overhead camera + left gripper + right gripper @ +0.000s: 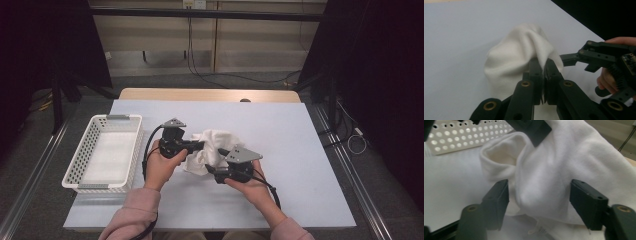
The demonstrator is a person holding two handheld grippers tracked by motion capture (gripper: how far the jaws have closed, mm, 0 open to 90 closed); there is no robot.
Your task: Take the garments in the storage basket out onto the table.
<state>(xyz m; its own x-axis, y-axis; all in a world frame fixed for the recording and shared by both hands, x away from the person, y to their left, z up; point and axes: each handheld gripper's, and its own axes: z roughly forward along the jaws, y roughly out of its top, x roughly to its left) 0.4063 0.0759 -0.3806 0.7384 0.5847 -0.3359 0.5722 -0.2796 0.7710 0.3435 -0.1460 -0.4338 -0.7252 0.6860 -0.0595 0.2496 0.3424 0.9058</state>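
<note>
Between the two grippers, mid-table, sits a bunched white cloth [212, 150]. The left gripper [544, 75] is clamped tight on a raised fold of it. The right gripper [539, 202] stands partly open, a bulge of cloth between its jaws with a gap on each side. Beyond the left gripper lies the white perforated basket [82, 155]; bare table [300, 150] stretches beyond the right.
</note>
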